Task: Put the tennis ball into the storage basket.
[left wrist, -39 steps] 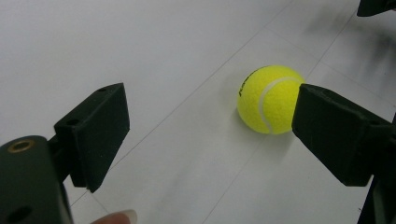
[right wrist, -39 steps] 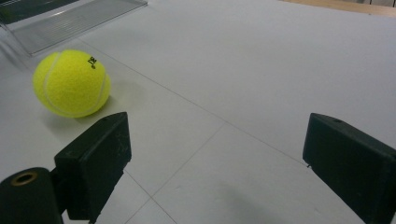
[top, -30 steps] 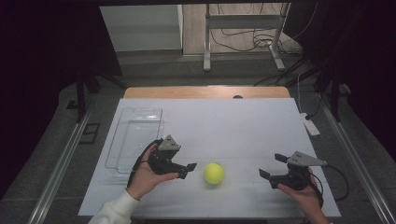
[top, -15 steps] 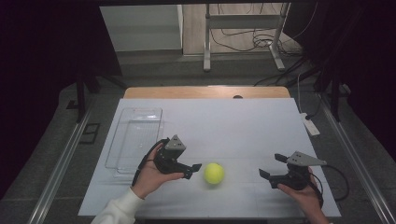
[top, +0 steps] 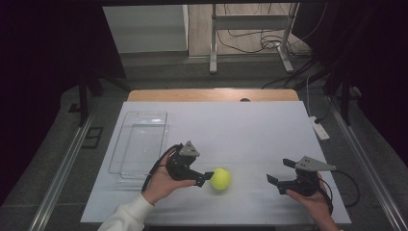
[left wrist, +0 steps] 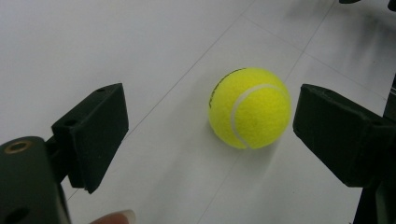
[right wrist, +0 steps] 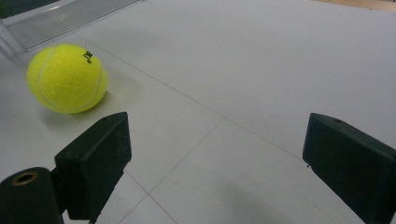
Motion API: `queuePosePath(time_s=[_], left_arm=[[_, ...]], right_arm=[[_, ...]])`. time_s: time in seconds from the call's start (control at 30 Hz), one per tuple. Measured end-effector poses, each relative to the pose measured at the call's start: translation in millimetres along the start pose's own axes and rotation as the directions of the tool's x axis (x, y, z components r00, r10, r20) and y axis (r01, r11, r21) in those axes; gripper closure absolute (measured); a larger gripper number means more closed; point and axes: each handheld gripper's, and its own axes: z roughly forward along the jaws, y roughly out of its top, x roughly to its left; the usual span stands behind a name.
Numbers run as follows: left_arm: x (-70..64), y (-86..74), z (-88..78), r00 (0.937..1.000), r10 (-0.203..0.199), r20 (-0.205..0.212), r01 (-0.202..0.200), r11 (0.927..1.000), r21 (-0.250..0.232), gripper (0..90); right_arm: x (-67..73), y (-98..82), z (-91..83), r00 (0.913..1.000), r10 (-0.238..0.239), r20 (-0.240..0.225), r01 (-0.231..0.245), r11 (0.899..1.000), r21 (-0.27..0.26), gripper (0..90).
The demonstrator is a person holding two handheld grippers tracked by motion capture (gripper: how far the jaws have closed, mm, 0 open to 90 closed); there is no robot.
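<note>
A yellow tennis ball (top: 221, 178) rests on the white table sheet (top: 240, 125) near the front. My left gripper (top: 204, 178) is held just left of it, fingertips almost at the ball. In the left gripper view the ball (left wrist: 250, 108) lies ahead between the open jaws of this gripper (left wrist: 212, 114), close to the right-hand one, and no pad presses on it. These jaws have just been opening a little wider. My right gripper (top: 280, 171) stands open at the front right, well apart from the ball. Its own view has the ball (right wrist: 67, 78) far off at the upper left, with nothing between the jaws of the gripper (right wrist: 217, 154).
A clear plastic tray (top: 143, 113) lies on the left part of the sheet, behind the left hand. A white power strip (top: 319, 130) sits at the table's right edge. Bare sheet stretches across the middle and back of the table.
The left hand has moved right toward the ball, bringing its fingertips nearly up to it. The ball and the right gripper have stayed where they were.
</note>
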Motion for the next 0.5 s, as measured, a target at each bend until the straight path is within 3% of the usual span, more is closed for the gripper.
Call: queuePosePath(time_s=[0.5], left_arm=[[-7.8,8.2,10.1,0.9995,0.023,0.022,-0.024,0.9997,0.011,11.3]], right_arm=[[0.3,-0.5,-0.1,1.0000,-0.001,0.002,0.001,1.000,0.003,8.3]])
